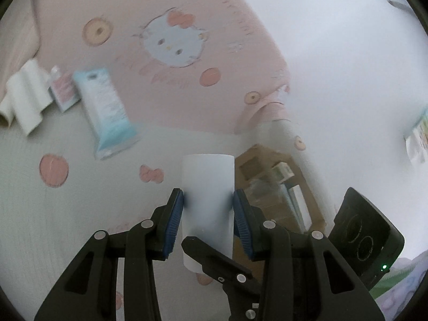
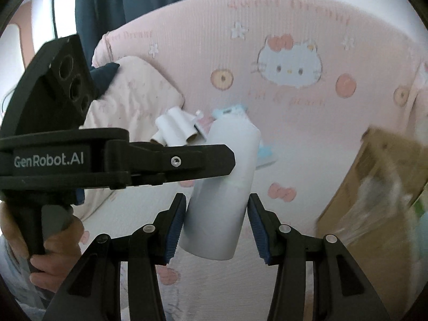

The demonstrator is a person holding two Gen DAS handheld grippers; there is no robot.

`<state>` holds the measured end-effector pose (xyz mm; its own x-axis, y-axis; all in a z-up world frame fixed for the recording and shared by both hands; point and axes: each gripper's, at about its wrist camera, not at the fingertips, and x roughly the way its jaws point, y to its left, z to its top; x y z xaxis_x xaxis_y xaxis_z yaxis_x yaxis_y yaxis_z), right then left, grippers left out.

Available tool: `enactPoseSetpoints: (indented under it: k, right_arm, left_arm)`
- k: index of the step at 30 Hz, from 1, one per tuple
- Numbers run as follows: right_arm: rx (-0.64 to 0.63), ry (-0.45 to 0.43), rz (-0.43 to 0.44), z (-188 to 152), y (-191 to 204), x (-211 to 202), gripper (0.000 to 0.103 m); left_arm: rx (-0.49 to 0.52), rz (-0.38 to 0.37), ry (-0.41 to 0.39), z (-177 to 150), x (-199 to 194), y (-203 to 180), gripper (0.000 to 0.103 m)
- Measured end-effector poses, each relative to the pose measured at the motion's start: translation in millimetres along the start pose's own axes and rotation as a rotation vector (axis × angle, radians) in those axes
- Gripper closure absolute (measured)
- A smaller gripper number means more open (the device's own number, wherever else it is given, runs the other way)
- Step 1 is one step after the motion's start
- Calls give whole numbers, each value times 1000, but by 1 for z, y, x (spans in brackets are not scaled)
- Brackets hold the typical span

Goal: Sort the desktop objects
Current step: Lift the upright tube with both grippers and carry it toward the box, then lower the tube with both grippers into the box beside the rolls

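**White tube between both sets of fingers, box off to the right**

L side first: left gripper (image 1: 207,198) is clamped on the white tube (image 1: 207,176). Both blue pads (image 1: 176,214) press its flanks about mid-length. The tube's long axis runs straight out along the fingers, far end pointing away, near end back between the jaws.

R side: right gripper (image 2: 217,200) straddles the same tube lower down, jaws partly spread. Its left pad (image 2: 178,222) sits against the tube wall. The other pad looks a sliver off it, and w/ the blur I can't tell if that grip is real. From this view the tube tilts, top end leaning away and to the right, w/ one finger of the left gripper crossing in front of it. A hand (image 2: 53,246) grips that tool's handle at lower left.

Outward from the fingers: the cardboard box (image 1: 281,176), w/ stuff already inside, lies just beyond and right of the fingertips in both views. That's prob. the drop spot, so the tube must swing right.

Beyond and left of the fingers, well apart, lie a blue-white pack (image 1: 107,112), a pink packet (image 1: 62,88) and paper cores (image 1: 24,99). All rest on the pink bedsheet (image 1: 214,26).
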<state>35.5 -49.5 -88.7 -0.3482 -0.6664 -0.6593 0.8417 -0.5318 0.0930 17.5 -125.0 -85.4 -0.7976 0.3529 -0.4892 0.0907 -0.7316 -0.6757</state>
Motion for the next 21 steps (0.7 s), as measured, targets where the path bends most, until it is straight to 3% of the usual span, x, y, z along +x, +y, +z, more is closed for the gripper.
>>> enactPoseSetpoints:
  k: [15,21]
  right_arm:
    - [-32,-77,-175,51,-32,-52,58]
    - [55,-29,-150,62,-58,-53,58]
  left_arm:
    - [142,-73,5,53,17,-77,61]
    - [174,-62,56,64,38,-89,61]
